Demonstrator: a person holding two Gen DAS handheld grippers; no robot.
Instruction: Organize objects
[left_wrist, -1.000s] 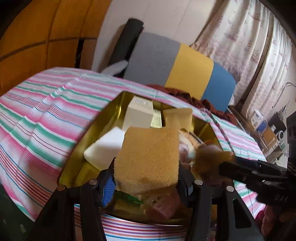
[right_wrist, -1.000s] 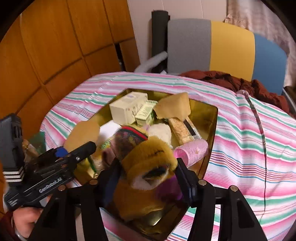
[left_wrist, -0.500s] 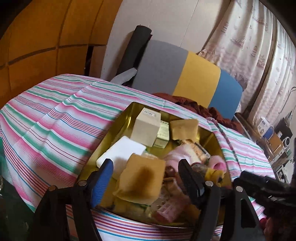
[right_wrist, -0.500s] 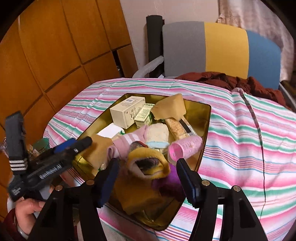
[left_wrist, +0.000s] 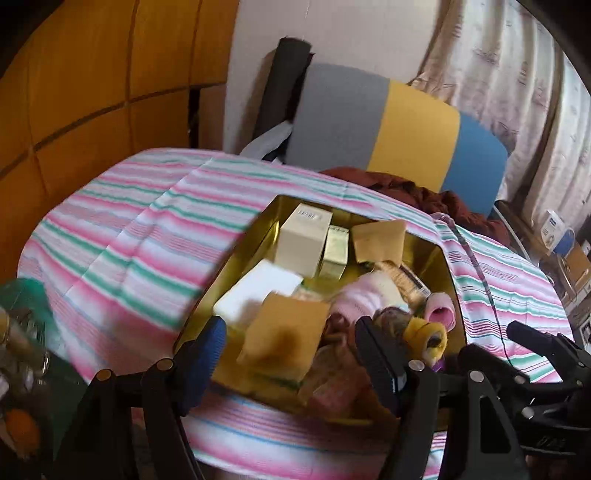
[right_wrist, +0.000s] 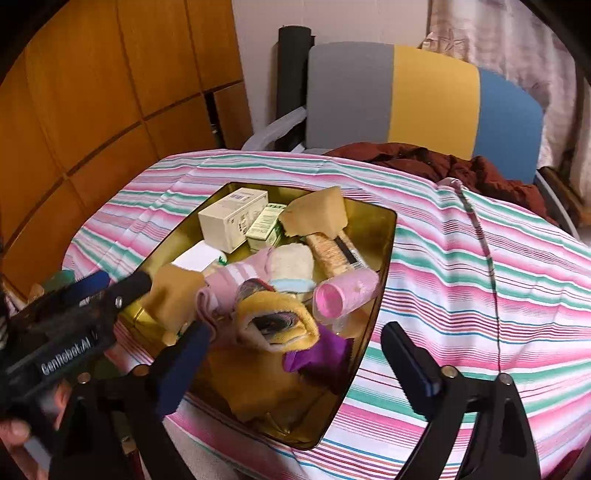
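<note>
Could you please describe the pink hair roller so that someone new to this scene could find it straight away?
On the striped tablecloth sits a gold tray full of odds and ends. The hair roller lies at the tray's right edge, beside the rolled yellow sock. It is the only pink tube there, with an open round end.

A gold-coloured metal tray (right_wrist: 384, 236) sits on the table under a pink, green and white striped tablecloth (right_wrist: 480, 280). In the tray's far left corner stands a cream cardboard box (right_wrist: 232, 218), a smaller pale green box (right_wrist: 266, 225) just to its right. Right of those leans a tan sponge block (right_wrist: 317, 214), over a long beige textured bar (right_wrist: 328, 251). A pink hair roller (right_wrist: 345, 293) lies at the right side. Nearer, a yellow rolled sock (right_wrist: 277, 319) lies beside a pink striped sock (right_wrist: 229, 284). A second tan sponge (left_wrist: 284, 332) and a flat white block (left_wrist: 258, 291) lie left. Behind the table stands a grey, yellow and blue chair back (right_wrist: 424, 99).
</note>
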